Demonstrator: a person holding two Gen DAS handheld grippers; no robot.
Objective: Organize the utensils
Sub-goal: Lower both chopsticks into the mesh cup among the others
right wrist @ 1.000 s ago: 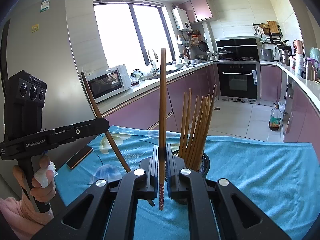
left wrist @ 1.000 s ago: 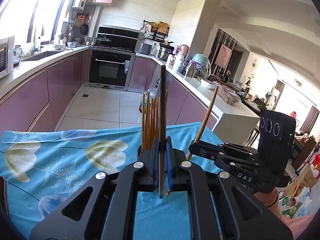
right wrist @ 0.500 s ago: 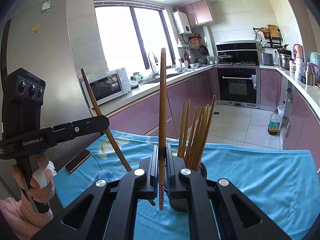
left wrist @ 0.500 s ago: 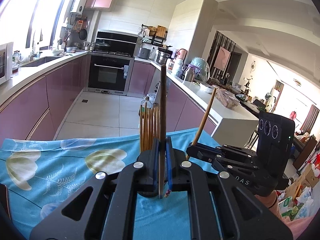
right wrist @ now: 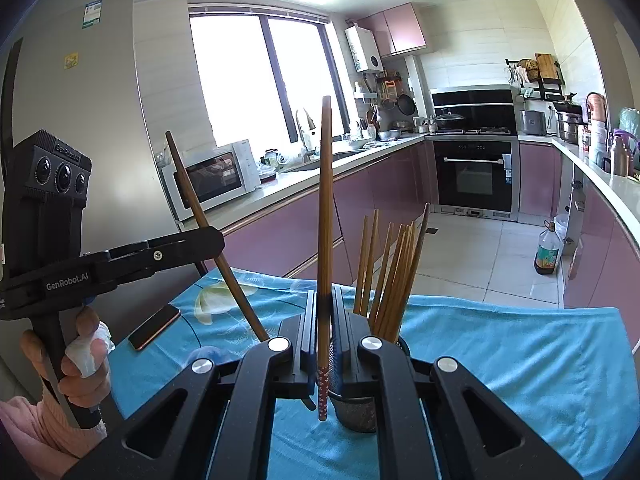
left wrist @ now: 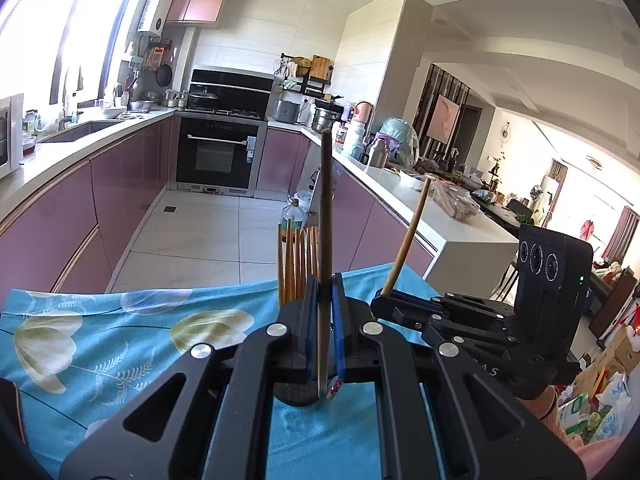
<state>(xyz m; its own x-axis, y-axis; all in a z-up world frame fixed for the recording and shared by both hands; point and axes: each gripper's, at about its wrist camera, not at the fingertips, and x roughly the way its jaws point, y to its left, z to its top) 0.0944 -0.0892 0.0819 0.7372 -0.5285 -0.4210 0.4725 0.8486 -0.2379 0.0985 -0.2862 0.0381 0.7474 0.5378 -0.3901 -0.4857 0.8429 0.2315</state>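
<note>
Both grippers have risen slightly; the left gripper (left wrist: 325, 312) and right gripper (right wrist: 325, 320) each still pinch one upright chopstick (left wrist: 326, 216) beside the holder (right wrist: 356, 412).

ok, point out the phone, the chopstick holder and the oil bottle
phone (right wrist: 154, 327), right wrist view, screen middle
chopstick holder (right wrist: 358, 414), right wrist view, mesh wall
oil bottle (right wrist: 547, 252), right wrist view, label

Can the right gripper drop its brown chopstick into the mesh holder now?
Probably yes: the right gripper holds its brown chopstick beside the mesh holder, whose chopstick bundle leaves room.
</note>
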